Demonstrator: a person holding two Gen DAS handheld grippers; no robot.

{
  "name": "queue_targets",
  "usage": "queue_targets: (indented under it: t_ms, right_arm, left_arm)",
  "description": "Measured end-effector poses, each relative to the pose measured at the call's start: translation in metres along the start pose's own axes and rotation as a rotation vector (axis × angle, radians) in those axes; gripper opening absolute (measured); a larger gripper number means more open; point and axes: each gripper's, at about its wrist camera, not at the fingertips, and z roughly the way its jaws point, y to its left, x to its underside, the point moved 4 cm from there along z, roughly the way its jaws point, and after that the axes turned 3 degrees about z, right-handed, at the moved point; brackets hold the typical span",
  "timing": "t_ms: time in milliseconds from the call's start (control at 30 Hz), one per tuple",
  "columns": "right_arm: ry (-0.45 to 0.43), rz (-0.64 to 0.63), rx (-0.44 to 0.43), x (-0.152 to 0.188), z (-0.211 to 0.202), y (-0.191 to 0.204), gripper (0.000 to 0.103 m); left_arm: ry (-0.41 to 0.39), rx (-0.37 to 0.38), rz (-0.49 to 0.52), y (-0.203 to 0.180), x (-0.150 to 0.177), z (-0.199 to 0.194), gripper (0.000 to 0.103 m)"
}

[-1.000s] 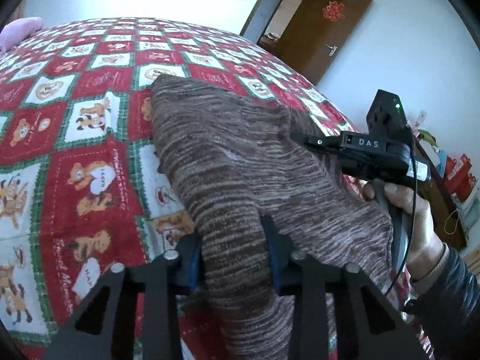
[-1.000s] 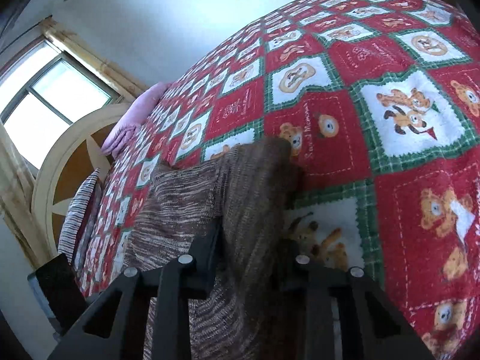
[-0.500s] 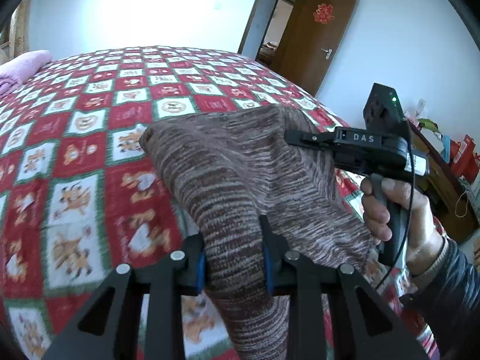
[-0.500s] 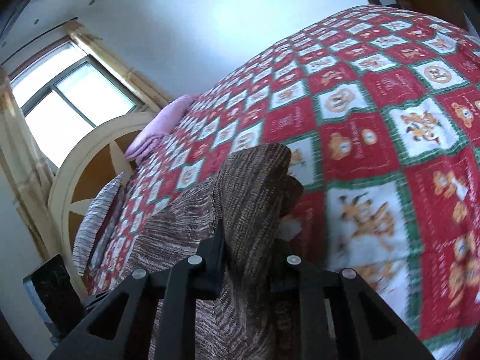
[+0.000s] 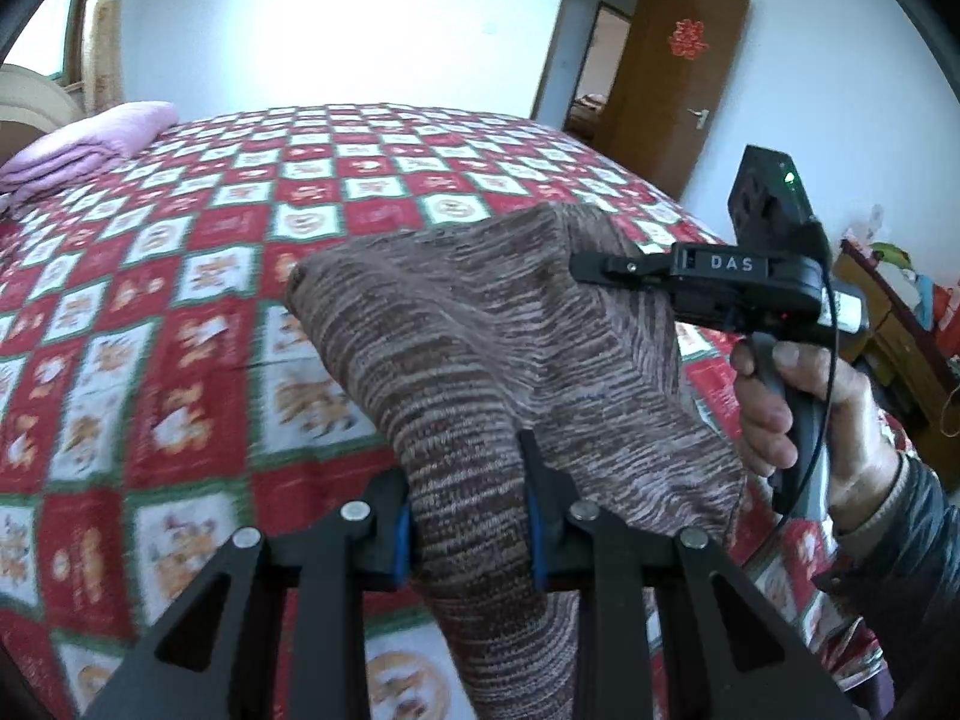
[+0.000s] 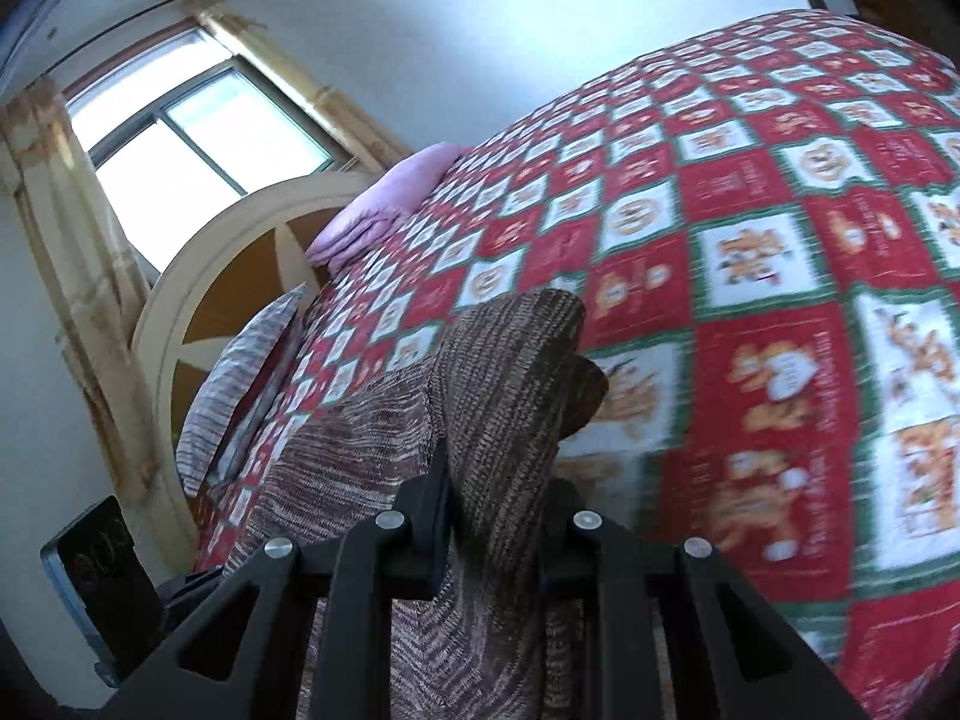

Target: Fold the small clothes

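Observation:
A brown striped knit garment (image 5: 480,348) hangs lifted above the bed, stretched between my two grippers. My left gripper (image 5: 468,492) is shut on one bunched edge of it at the bottom of the left wrist view. To the right, a hand (image 5: 798,408) holds my right gripper (image 5: 591,267), whose tip is clamped on the garment's far upper edge. In the right wrist view the right gripper (image 6: 498,480) is shut on a thick fold of the garment (image 6: 510,372), which droops over the fingers and hides the pads.
The bed carries a red, white and green bear-patterned quilt (image 5: 180,300). A folded pink blanket (image 5: 90,144) lies at its far left corner, and a striped pillow (image 6: 240,372) leans by the arched headboard (image 6: 240,252). A brown door (image 5: 678,78) and a wooden cabinet (image 5: 888,324) stand to the right.
Both grippers have risen and drawn back with the garment, lifting it off the quilt. More of the bed and the far wall shows in both views.

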Motion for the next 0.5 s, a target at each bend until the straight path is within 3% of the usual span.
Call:
queue_targets:
  t_ms: [500]
  right_arm:
    - [0.075,-0.072,-0.043,0.029,0.054,0.077,0.021]
  left_arm:
    - [-0.040,-0.037,-0.110,0.062,0.034,-0.043,0.029]
